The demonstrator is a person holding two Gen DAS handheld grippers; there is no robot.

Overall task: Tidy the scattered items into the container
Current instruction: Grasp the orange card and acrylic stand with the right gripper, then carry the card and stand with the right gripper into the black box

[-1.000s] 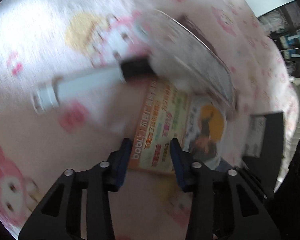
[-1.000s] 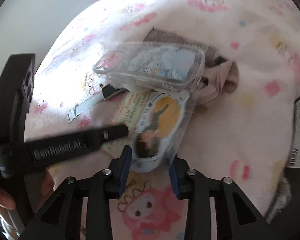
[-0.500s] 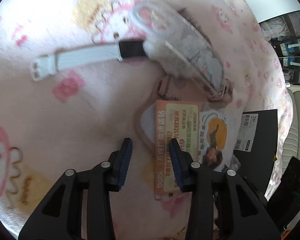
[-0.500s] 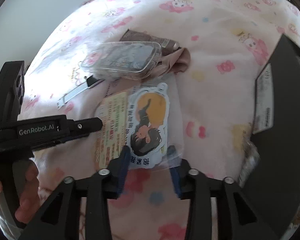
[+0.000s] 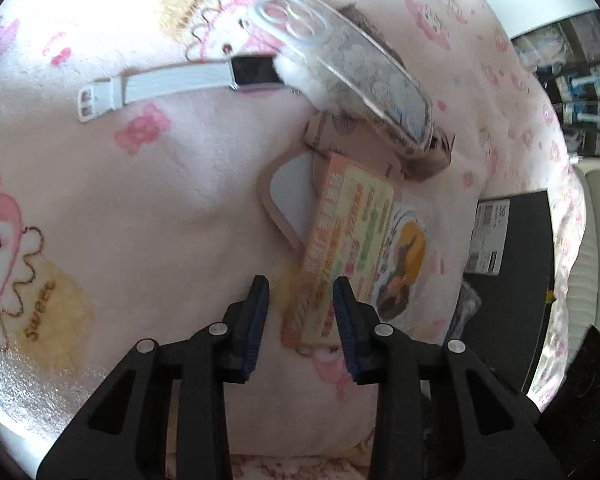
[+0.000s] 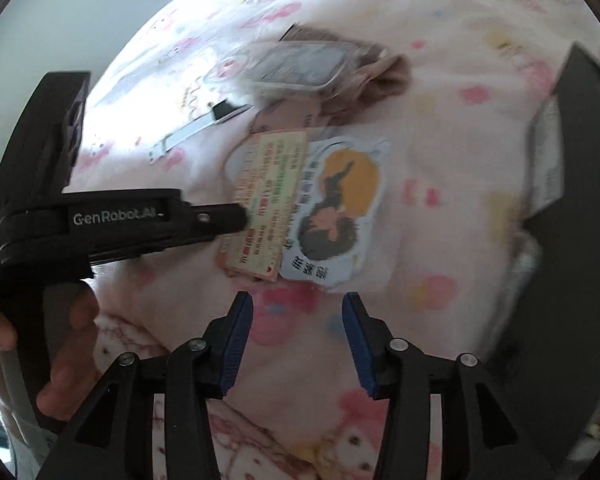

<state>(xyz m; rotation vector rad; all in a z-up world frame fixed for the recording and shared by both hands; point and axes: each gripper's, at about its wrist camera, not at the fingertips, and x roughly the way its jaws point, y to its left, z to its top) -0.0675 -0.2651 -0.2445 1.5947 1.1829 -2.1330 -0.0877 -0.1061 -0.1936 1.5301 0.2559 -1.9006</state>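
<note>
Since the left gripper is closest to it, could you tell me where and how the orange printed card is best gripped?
Take the orange printed card by its free near end, the one facing the left gripper, coming in low along its length. It lies flat on the blanket, its far end overlaps a white pad and its right edge meets the character sticker, so those sides look crowded.

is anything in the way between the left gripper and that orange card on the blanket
Nothing visible. The left gripper is open, its fingertips already straddling the near end of the orange card, with only pink blanket beneath.

"GenRobot.AI" on left gripper [image 6: 236, 220]
</note>
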